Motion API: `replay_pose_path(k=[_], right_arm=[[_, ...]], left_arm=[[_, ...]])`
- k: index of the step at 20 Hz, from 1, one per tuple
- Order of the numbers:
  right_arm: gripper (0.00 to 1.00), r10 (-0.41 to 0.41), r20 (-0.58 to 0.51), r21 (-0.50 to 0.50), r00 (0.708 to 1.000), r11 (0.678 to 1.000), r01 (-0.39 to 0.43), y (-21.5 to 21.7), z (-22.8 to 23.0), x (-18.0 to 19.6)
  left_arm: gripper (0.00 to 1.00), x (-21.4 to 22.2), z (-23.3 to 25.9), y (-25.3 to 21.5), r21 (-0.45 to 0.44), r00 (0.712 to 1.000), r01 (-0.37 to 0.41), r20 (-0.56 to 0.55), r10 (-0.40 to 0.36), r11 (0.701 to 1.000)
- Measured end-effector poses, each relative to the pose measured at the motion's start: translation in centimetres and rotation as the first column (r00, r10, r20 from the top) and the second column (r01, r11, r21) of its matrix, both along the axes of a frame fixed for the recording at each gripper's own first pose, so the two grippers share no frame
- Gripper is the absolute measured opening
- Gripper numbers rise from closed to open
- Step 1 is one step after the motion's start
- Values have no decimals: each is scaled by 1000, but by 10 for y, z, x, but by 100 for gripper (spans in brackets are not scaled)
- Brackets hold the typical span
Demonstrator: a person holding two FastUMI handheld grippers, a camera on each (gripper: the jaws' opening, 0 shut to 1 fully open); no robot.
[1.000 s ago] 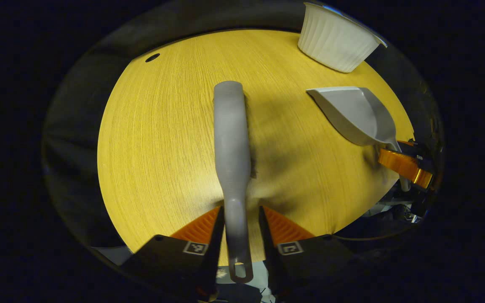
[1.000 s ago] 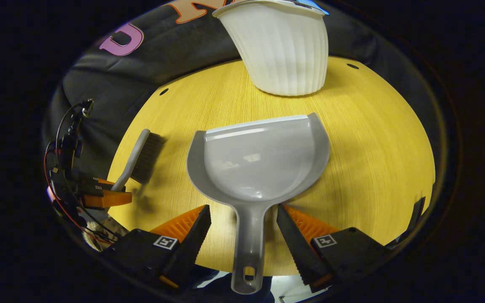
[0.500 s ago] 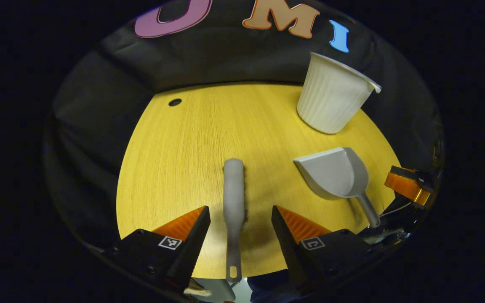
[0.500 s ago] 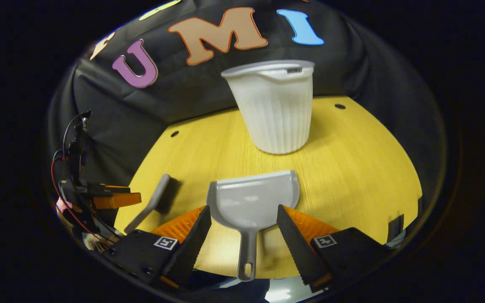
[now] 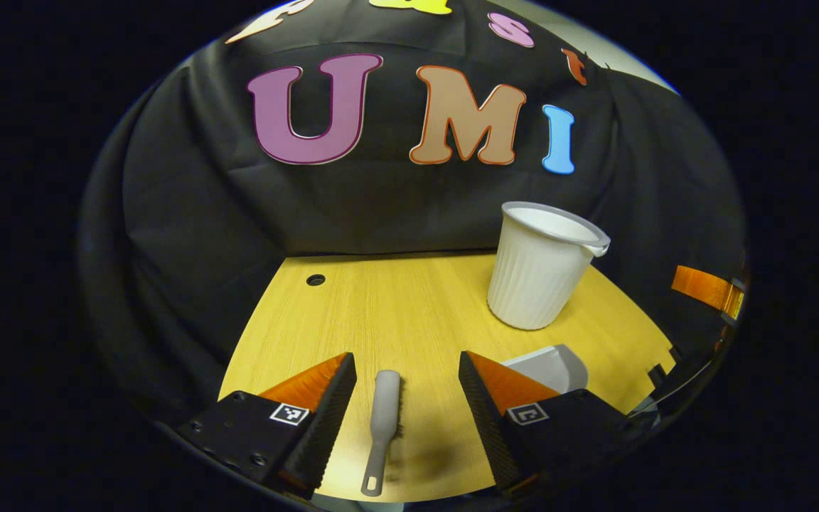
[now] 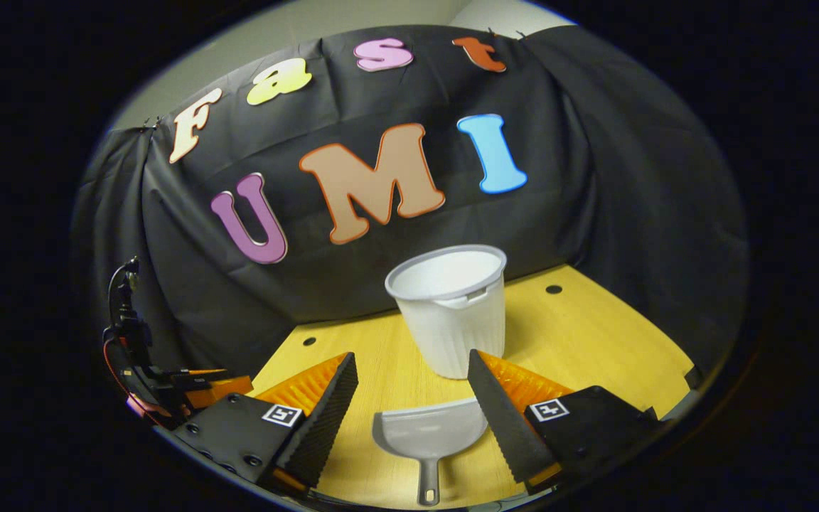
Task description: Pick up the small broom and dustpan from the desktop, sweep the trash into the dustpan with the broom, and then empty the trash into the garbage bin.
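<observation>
The small grey broom [image 5: 383,419] lies flat on the wooden desktop [image 5: 395,306], handle toward me, well below my open left gripper [image 5: 404,391]. Part of the grey dustpan [image 5: 550,364] peeks out past the left gripper's right finger. In the right gripper view the dustpan [image 6: 429,435] rests on the desktop [image 6: 580,334], handle toward me, beneath my open right gripper [image 6: 413,398], which holds nothing. The white ribbed garbage bin [image 6: 451,307] stands upright behind the dustpan; in the left gripper view the bin [image 5: 541,267] is at the right.
The other gripper's orange finger [image 5: 708,288] shows at the far right of the left gripper view. In the right gripper view the left gripper [image 6: 189,387] with its cables sits at the left edge. Black cloth walls the desk's back.
Both grippers have let go and pulled up and back from the desk. The broom and dustpan stay lying on the desktop and now look much smaller.
</observation>
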State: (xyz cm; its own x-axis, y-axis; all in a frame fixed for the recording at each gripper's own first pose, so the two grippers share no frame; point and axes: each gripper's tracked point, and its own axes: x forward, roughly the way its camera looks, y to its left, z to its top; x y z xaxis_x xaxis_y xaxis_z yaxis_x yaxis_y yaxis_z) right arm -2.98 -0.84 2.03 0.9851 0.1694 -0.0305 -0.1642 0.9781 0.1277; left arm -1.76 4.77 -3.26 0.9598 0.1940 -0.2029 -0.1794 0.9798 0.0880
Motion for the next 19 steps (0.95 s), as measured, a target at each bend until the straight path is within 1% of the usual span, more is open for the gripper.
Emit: replay_pose_path(k=[1,3,6,8,12,13,19], right_arm=[[100,-9,20,8,1000,1000,9,-4,4,-5],[100,-31,28,23,999,999,30,-12,8,-13],[100,-61,35,26,998,998,61,-22,11,-17],[100,-85,31,18,996,996,85,-29,10,-18],[100,-116,34,13,993,993,116,-24,12,-17],[94,-124,34,14,992,992,123,-24,12,-17],[94,-145,33,16,989,989,144,-25,15,-19]], left_arm=[[85,2,3,-1,-1,1000,9,14,-9,1000],[85,4,-1,0,17,1000,15,-4,-15,1000],[86,2,5,-4,75,1000,31,3,-31,997],[86,11,12,-2,109,999,44,10,-45,993],[85,15,10,-8,97,998,64,6,-64,993],[85,17,9,-9,91,998,69,2,-69,993],[85,17,10,-14,92,996,92,-9,-92,991]])
